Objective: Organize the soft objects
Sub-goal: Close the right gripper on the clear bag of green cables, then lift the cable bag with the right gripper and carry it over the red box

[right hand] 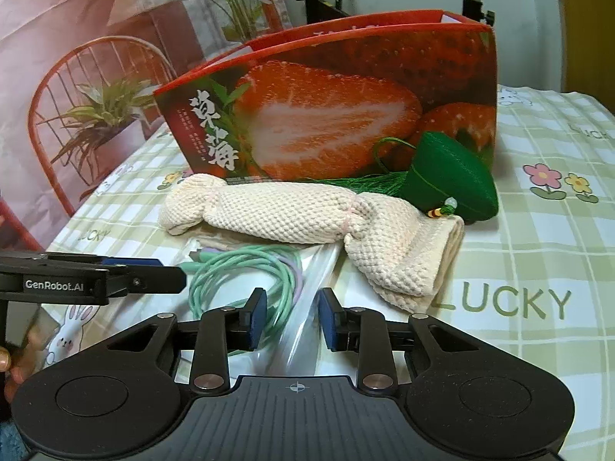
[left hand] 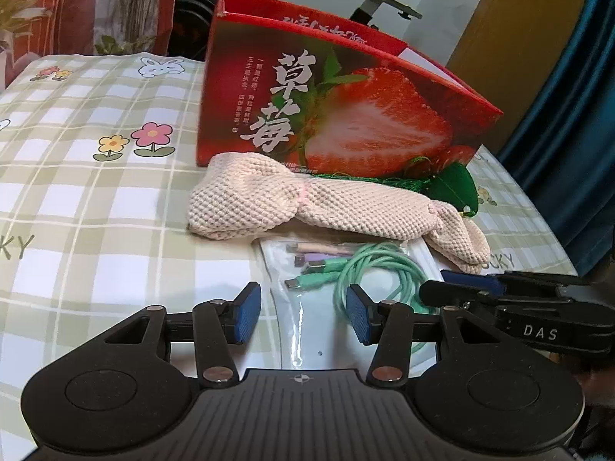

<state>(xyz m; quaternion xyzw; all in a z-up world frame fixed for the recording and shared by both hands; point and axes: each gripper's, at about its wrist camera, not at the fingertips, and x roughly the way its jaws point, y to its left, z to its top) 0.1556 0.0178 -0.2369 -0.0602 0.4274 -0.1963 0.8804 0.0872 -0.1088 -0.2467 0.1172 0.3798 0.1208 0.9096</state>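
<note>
Left wrist view: left claw [left hand: 303, 313] hangs over a clear plastic bag [left hand: 307, 330] of charging cables, blue pads spread w/ nothing pinched between them. The bag lies on a bed sheet [left hand: 96, 192], green-and-white check w/ flowers, bunnies and "LUCKY" print. Mint-green cable [left hand: 369, 269] coiled inside the bag, plus pink and purple plugs near its far end. Just beyond the bag, a pink knitted cloth [left hand: 326, 207], tied off in bunches, lies across; its near edge overlaps the bag's far end. Behind it stands an open red strawberry box [left hand: 346, 115], upright, top open. A green pouch w/ tassel [left hand: 453, 188] is wedged btw. the cloth's right end and the box front. Right claw [left hand: 453, 288] comes in from the right edge, low over the bag's right side, seen side-on; can't tell its gap from here.

Right wrist view: right claw [right hand: 292, 317] is narrowly parted around a raised fold of the bag [right hand: 303, 307]; plastic sits btw. the pads, but can't tell if they press on it. Mint cable [right hand: 238, 269] loops just left of the fold. Knitted cloth [right hand: 292, 211] looks cream here, stretched left to right in front of the box [right hand: 326, 115], right end folded toward the camera onto the sheet [right hand: 538, 269]. Green pouch [right hand: 449, 176] rests on the cloth's right end, touching the box, a small bee bead at its base. Left claw [right hand: 169, 274] pokes in from the left, side-on, w/ fingertips [right hand: 7, 361] of a hand at the lower left edge.
</note>
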